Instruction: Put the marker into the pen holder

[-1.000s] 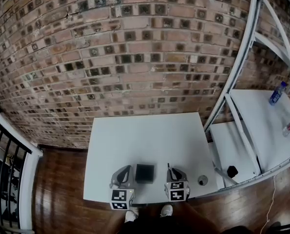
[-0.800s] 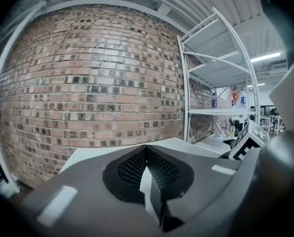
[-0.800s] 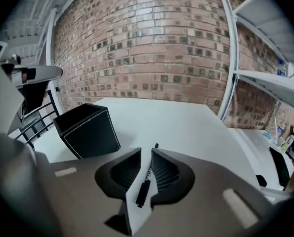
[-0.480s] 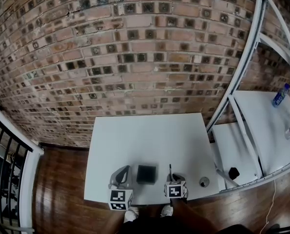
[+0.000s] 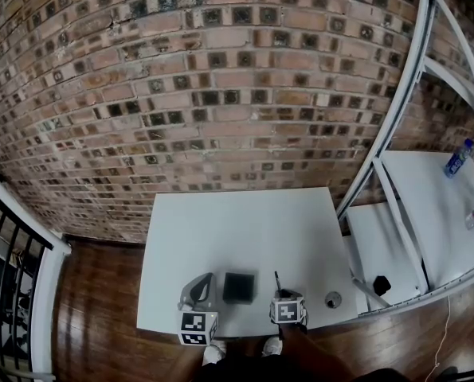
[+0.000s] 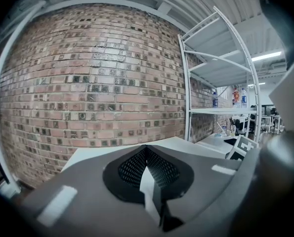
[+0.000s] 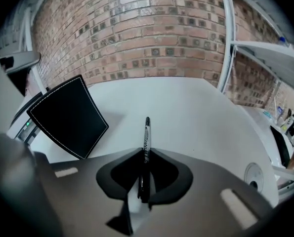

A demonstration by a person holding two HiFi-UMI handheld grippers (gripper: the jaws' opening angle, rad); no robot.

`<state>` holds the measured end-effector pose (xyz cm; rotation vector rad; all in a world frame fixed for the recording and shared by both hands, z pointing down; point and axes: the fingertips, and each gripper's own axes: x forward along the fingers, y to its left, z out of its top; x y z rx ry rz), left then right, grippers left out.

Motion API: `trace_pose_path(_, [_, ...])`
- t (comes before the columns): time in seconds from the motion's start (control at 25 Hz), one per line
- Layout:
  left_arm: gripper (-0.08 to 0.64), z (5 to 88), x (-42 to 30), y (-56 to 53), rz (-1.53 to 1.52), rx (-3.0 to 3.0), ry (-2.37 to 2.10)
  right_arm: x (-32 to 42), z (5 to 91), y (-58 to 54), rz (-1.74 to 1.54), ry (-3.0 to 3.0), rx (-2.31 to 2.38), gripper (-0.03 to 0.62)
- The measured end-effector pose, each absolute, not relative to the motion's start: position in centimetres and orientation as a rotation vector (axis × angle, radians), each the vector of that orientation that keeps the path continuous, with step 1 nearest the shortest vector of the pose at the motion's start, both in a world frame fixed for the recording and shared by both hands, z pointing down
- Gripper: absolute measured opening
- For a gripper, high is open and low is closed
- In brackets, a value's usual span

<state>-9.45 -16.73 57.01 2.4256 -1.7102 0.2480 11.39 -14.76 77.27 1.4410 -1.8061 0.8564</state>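
Note:
A black marker [image 7: 146, 137] lies lengthwise between the jaws of my right gripper [image 7: 146, 152], its tip pointing away over the white table [image 5: 237, 221]. The jaws are closing and pinch its barrel. In the head view the marker [image 5: 276, 282] sticks out ahead of the right gripper [image 5: 279, 292]. The pen holder [image 5: 238, 286], a square black box with white stitching, stands just left of it. It appears as a dark tilted panel in the right gripper view [image 7: 67, 115]. My left gripper [image 5: 206, 281] rests beside the holder's left side. Its tips [image 6: 147, 148] meet with nothing seen between them.
A small round disc [image 5: 332, 298] lies on the table near the right front corner. White metal shelving [image 5: 396, 205] stands to the right, carrying a bottle [image 5: 457, 158] and a small black object [image 5: 381, 283]. A brick wall is behind the table and a railing [image 5: 13, 237] is at the left.
The right gripper has turned slightly and drawn a little toward the table's front edge, with the marker still in its jaws. The left gripper and the pen holder have stayed put.

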Motion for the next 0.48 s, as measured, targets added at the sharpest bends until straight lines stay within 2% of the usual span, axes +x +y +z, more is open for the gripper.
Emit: trace_pose_path(0.48, [0.014,56.3,-8.5,-16.6,0.230,2.459,-1.696,9.4,63.7,-18.6,0.518,-2.165,1.702,0.044])
